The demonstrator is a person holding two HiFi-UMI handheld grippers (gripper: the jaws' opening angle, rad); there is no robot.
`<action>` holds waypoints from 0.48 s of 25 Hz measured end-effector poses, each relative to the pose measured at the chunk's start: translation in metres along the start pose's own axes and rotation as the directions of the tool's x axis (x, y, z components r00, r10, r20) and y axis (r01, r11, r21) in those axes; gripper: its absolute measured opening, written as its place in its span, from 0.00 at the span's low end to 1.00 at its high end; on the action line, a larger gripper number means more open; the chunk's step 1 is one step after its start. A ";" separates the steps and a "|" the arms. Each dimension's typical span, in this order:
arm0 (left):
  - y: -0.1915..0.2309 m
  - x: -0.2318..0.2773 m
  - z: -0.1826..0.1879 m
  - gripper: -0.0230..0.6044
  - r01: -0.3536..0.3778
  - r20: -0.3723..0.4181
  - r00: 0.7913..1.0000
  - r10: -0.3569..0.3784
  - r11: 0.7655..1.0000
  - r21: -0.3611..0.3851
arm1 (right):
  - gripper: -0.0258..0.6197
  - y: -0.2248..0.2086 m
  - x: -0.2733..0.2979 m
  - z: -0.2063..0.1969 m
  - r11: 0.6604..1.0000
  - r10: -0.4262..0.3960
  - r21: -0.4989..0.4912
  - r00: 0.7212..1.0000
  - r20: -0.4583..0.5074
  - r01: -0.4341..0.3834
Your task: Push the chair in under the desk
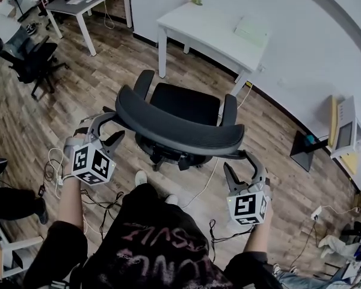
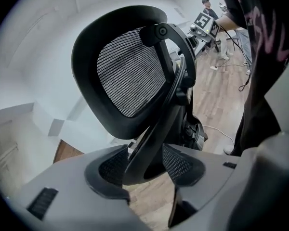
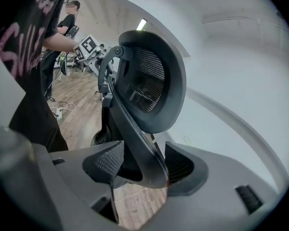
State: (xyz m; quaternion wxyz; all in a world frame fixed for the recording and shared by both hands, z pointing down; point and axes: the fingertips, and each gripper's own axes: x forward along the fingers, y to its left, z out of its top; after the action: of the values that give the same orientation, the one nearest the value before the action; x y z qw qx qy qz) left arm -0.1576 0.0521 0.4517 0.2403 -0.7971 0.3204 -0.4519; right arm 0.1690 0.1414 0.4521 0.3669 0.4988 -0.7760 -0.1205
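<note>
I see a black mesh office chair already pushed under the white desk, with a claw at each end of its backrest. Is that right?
No: the black mesh office chair is not under the white desk yet. The head view shows its whole seat out on the wooden floor, short of the desk. The left claw and right claw are at the ends of its backrest.

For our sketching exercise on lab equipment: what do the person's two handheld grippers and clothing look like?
The left gripper and right gripper match: grey bodies, each with two curved jaws lined by black, finely ridged pads. Each carries a white cube printed with black square markers. The person wears a black top with pink lettering.
</note>
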 end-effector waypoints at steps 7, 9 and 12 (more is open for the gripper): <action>-0.003 0.008 -0.005 0.44 0.031 -0.030 0.999 -0.029 0.998 0.059 | 0.44 0.006 0.008 -0.007 0.998 0.031 -0.048 0.998 -0.049 -0.033; 0.000 0.009 -0.003 0.44 0.036 -0.026 0.999 -0.034 0.997 0.062 | 0.45 0.006 0.010 -0.007 0.997 0.036 -0.064 0.998 -0.061 -0.040; 0.003 0.013 -0.002 0.44 0.053 -0.030 0.998 -0.051 0.995 0.079 | 0.45 0.005 0.016 -0.005 0.996 0.049 -0.077 0.996 -0.071 -0.054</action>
State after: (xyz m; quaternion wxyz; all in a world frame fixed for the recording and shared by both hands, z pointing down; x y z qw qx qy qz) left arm -0.1549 0.0407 0.4583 0.2557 -0.7885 0.2846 -0.4816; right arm 0.1658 0.1312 0.4654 0.4156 0.4677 -0.7701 -0.1243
